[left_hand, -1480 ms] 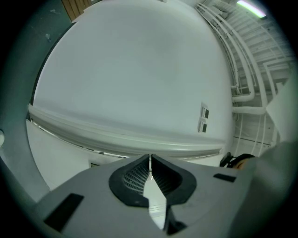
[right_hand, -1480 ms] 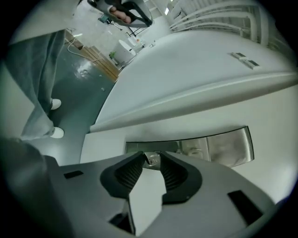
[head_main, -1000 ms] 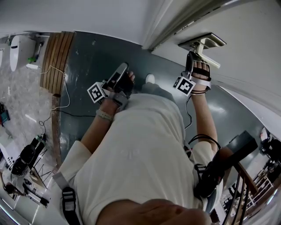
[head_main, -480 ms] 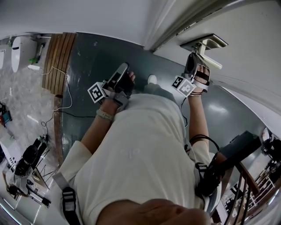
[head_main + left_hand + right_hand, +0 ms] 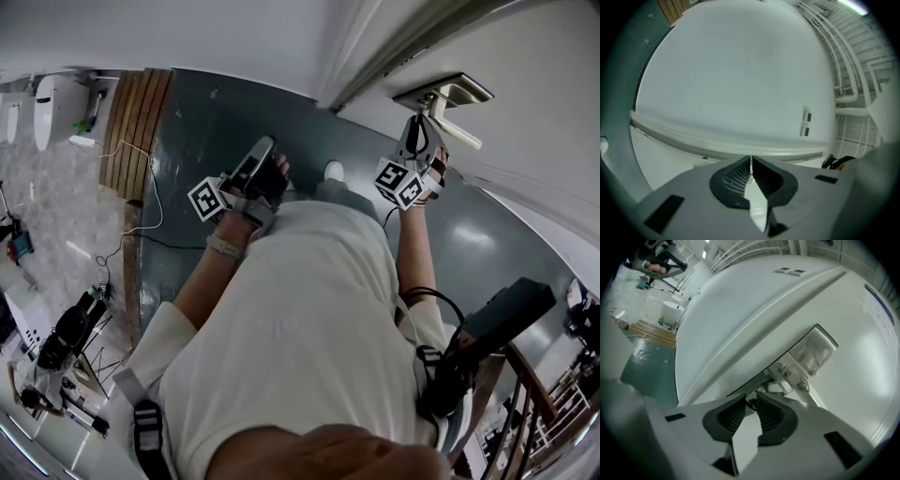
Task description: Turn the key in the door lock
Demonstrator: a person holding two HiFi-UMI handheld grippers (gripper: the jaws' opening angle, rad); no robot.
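Note:
The white door (image 5: 525,84) carries a metal lever handle (image 5: 457,99) (image 5: 787,376) on a plate (image 5: 816,351). Just below the handle, my right gripper (image 5: 419,122) (image 5: 751,401) is rolled to one side. Its jaws have just been closing and are now shut on the small metal key (image 5: 752,398), which sits in the lock. Only the key's head shows between the pads. My left gripper (image 5: 263,145) (image 5: 751,165) hangs away from the door, above the dark floor. It is shut with nothing between its pads and faces a white wall.
The door frame (image 5: 370,56) runs up to the left of the handle. A wooden slatted panel (image 5: 127,127) and a cable (image 5: 141,220) lie on the dark green floor (image 5: 202,122). Tripod gear (image 5: 66,342) stands at lower left, a stair rail (image 5: 511,412) at lower right.
My right gripper has rolled about its own axis at the lock, and its marker cube now faces differently. The left gripper has stayed where it was.

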